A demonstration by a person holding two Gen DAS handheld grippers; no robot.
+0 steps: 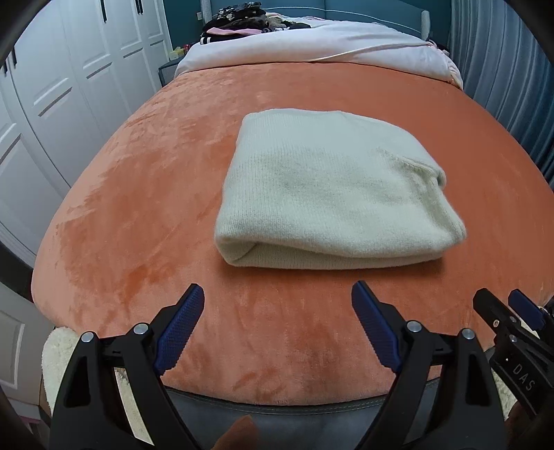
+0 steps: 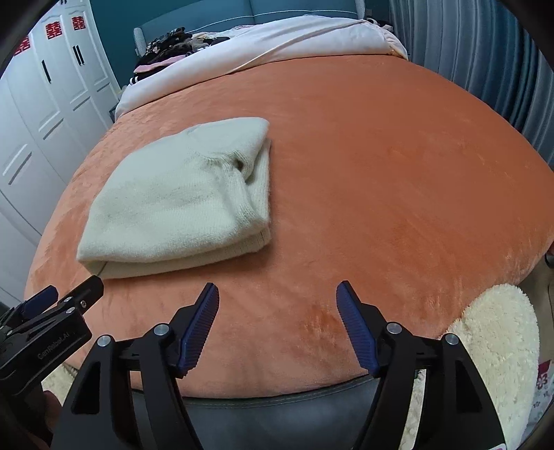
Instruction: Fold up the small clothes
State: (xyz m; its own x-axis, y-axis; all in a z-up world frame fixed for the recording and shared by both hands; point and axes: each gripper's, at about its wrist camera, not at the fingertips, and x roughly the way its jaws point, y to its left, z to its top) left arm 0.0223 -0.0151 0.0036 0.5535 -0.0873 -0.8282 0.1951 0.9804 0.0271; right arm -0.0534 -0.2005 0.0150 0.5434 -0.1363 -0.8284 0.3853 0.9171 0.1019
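In the centre of the left wrist view we see the cream knit sweater (image 1: 332, 194) lying folded into a thick rectangular bundle on the orange blanket (image 1: 145, 194). We judge it soft, light and a little springy, with a fuzzy surface that should grip well rather than slip. The layers would slump if lifted by one corner, so the rounded fold along its lower edge, or both lower corners together, looks like the best hold. Its long axis runs left to right across the frame. The folded edge faces us, and the looser stacked edges and a ribbed opening sit at the right end. In the right wrist view the bundle lies in the left middle.

Our left gripper (image 1: 277, 329) hovers at bottom centre, jaws wide apart and holding nothing. Our right gripper (image 2: 277, 325) is likewise spread and free of cloth. Beyond lie a white duvet (image 1: 311, 45), a clothes pile (image 1: 239, 17) upper left, and wardrobe doors (image 1: 52, 104).
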